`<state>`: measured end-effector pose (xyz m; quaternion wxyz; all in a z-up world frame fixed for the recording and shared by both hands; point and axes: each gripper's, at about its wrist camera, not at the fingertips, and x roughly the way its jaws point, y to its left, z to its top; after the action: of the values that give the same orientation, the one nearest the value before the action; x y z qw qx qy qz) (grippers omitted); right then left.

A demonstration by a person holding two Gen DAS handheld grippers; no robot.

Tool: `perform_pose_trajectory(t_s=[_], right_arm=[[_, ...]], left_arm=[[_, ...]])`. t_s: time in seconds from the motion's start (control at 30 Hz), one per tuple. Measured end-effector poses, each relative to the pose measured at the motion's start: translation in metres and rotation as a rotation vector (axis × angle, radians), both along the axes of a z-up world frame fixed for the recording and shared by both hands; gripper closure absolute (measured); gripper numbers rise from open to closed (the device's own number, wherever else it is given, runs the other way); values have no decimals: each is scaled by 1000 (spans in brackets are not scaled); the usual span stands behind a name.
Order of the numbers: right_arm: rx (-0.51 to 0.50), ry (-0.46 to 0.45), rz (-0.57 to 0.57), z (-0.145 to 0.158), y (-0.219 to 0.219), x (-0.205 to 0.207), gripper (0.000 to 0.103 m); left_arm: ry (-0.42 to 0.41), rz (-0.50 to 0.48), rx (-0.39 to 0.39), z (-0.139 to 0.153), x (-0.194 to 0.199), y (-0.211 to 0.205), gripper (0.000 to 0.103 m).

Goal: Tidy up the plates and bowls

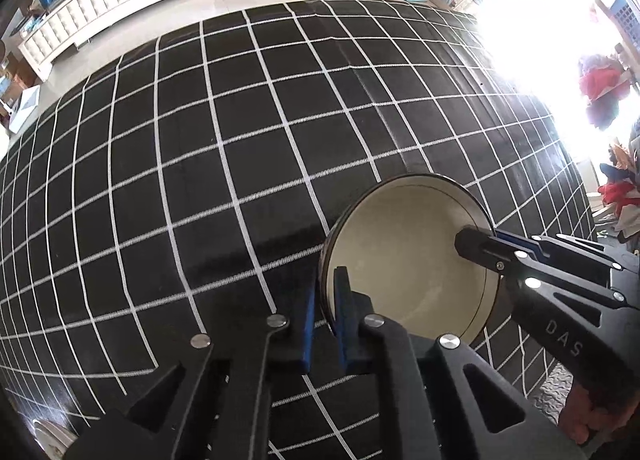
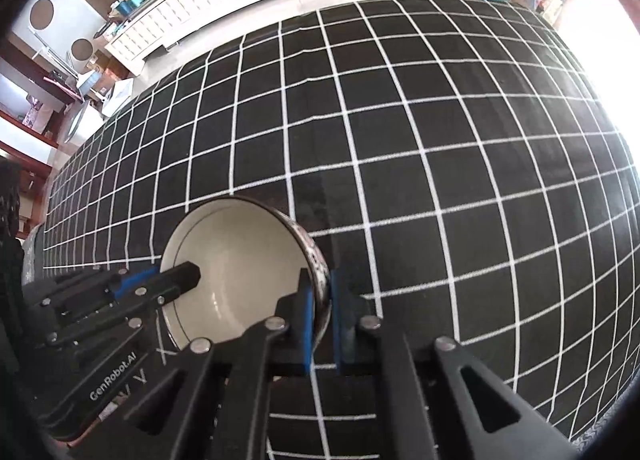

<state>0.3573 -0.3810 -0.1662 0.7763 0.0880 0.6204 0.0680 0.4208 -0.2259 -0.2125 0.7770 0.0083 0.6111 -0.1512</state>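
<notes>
Our left gripper [image 1: 324, 312] and right gripper [image 2: 320, 312] each pinch opposite rims of one cream bowl [image 1: 404, 260]; only the right view shows its speckled outer wall.

Daylight blows out the right side of both fisheye views; edges bow strongly, corners vignette black, focus stays sharp.

You are looking at one bowl [image 1: 408, 260]: round, cream-white inside, with a thin dark line below the lip and a dark, speckled outer wall. It sits open side up on the black, white-gridded worktop [image 1: 200, 180]. Its rim is pinched on two opposite sides, one wall between each pair of blue pads.
</notes>
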Motion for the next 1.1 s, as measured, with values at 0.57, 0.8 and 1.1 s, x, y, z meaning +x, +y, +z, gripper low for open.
perform_pose_trajectory(t_s=[0.57,0.8,1.1], right_arm=[[-8,-85,66,84,64,-28,92],[8,-116,114,107,104,-45,92],[31,-131,177,119,151,-72,92]], left_arm=[[-92,53,-20,87,-49,59,96],[-133,95,-9,119,-84,101,96],[-157,169,-3,133,-133,152,96]])
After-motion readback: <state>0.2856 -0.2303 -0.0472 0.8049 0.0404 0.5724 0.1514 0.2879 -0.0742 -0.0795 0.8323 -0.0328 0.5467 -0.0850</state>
